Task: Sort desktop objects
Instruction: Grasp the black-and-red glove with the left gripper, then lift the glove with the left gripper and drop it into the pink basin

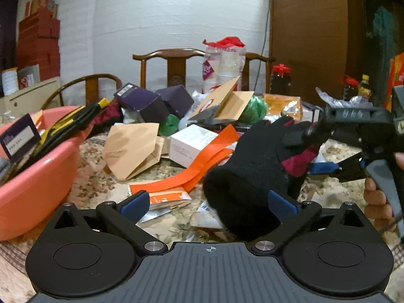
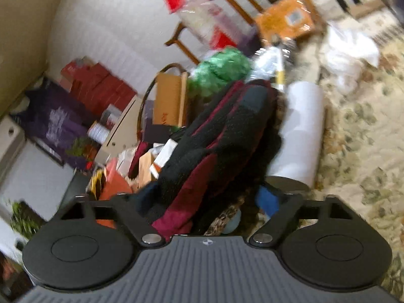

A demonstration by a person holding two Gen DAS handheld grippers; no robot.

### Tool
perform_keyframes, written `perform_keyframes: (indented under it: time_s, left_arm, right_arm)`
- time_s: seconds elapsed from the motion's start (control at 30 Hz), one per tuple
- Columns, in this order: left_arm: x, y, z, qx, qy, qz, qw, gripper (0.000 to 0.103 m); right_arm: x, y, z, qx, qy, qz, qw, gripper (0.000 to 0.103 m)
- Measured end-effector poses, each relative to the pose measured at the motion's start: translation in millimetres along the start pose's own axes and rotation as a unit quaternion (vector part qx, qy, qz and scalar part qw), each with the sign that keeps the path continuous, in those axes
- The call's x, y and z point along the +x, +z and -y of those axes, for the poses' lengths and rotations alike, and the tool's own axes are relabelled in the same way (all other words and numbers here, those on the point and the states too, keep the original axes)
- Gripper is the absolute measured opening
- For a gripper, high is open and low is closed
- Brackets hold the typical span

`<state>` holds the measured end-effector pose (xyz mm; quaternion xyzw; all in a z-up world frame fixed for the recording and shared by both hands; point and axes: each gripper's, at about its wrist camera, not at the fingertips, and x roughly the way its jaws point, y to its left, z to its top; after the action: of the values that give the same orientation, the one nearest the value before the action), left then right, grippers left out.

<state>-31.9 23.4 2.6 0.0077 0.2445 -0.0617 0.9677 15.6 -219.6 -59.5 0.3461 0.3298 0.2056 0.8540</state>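
Glove [image 1: 248, 174] lay between both tongs. The left tongs [image 1: 212, 202] were spread wide, and its cuff end sat in their gap, touching the right pad. The right tongs [image 1: 319, 149] reached in from the right side and pinched its finger end, so they were the 1 holding it. It stretched from the left tongs toward the right ones, above the flowered table [image 1: 101, 179]. It looked black, woolly and soft, with dark red patches.

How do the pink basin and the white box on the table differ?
The pink basin is round and open-topped, while the white box is square-edged and closed. The basin holds a card and black-and-yellow items; the box lies in loose clutter, with an orange strip beside it. Both rest on the floral tablecloth.
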Motion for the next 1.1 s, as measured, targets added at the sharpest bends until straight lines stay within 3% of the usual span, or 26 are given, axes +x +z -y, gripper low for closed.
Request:
perform_keyframes:
  time_s: [0.03, 0.1, 0.23, 0.27, 0.3, 0.33, 0.4, 0.57, 0.87, 1.1]
  left_arm:
    - [2, 0, 1, -0.005, -0.008, -0.001, 1.0000, 0.103]
    - [7, 1, 6, -0.014, -0.024, -0.001, 0.9996, 0.103]
    - [20, 4, 21, 0.005, -0.029, -0.002, 0.9996, 0.103]
    - [24, 3, 25, 0.016, -0.025, -0.003, 0.9995, 0.094]
    - [29, 3, 28, 0.025, -0.028, -0.007, 0.9993, 0.065]
    - [34, 2, 29, 0.024, -0.041, -0.020, 0.9987, 0.051]
    - [36, 1, 23, -0.015, -0.064, -0.025, 0.9975, 0.036]
    - [23, 7, 16, -0.034, -0.077, -0.019, 0.9963, 0.034]
    - [-30, 31, 18, 0.001, -0.060, 0.048, 0.9971, 0.035]
    - [-45, 22, 19, 0.008, -0.053, 0.051, 0.9973, 0.035]
  right_arm:
    - [0, -1, -3, -0.015, -0.001, 0.002, 1.000, 0.068]
    - [-3, -4, -9, -0.034, 0.009, 0.006, 0.999, 0.052]
    - [-5, -11, -19, -0.074, 0.015, 0.010, 0.997, 0.047]
    - [-7, -12, -21, -0.081, 0.013, 0.012, 0.997, 0.046]
    - [-8, -14, -22, -0.086, 0.011, 0.015, 0.996, 0.045]
    - [-9, -15, -23, -0.091, 0.008, 0.019, 0.996, 0.045]
    - [-10, -17, -24, -0.106, 0.003, 0.027, 0.994, 0.043]
    - [-15, -24, -36, -0.141, -0.001, 0.056, 0.988, 0.040]
    - [-63, -40, -82, -0.218, 0.042, 0.132, 0.966, 0.039]
    - [-74, -52, -100, -0.241, 0.033, 0.127, 0.962, 0.038]
